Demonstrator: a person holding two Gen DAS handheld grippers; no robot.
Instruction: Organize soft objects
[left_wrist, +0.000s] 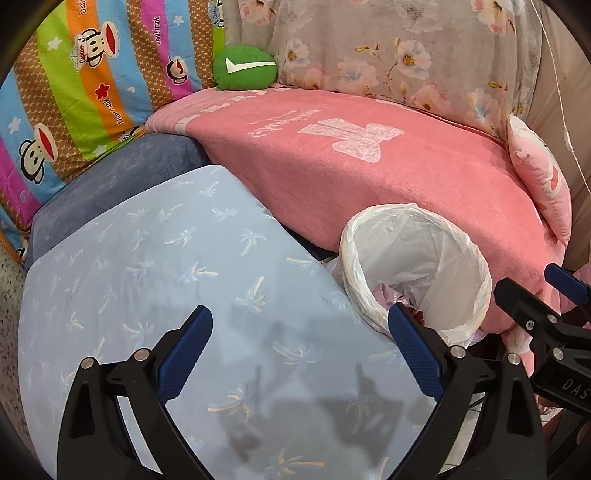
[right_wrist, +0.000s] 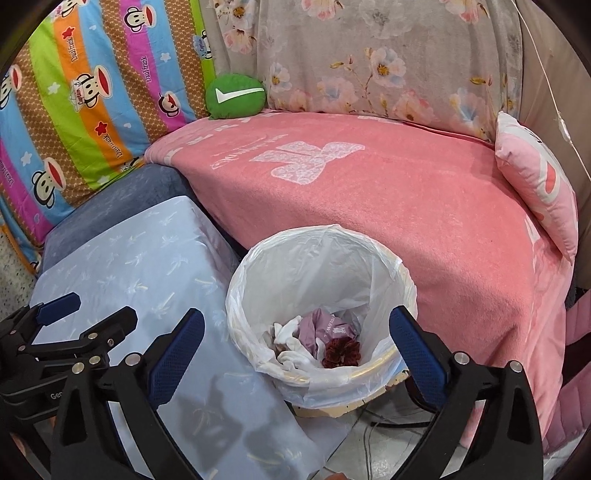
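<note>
Grippers, left gripper (left_wrist: 299, 350) and right gripper (right_wrist: 295, 350), are held released and empty above the palm-print pillow (left_wrist: 155, 280) and lined bin (right_wrist: 317, 280), seemingly poised for choosing.

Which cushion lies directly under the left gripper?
The pale blue palm-print cushion; the left gripper hangs open above it. The green round one and the pink one sit away on the pink blanket.
</note>
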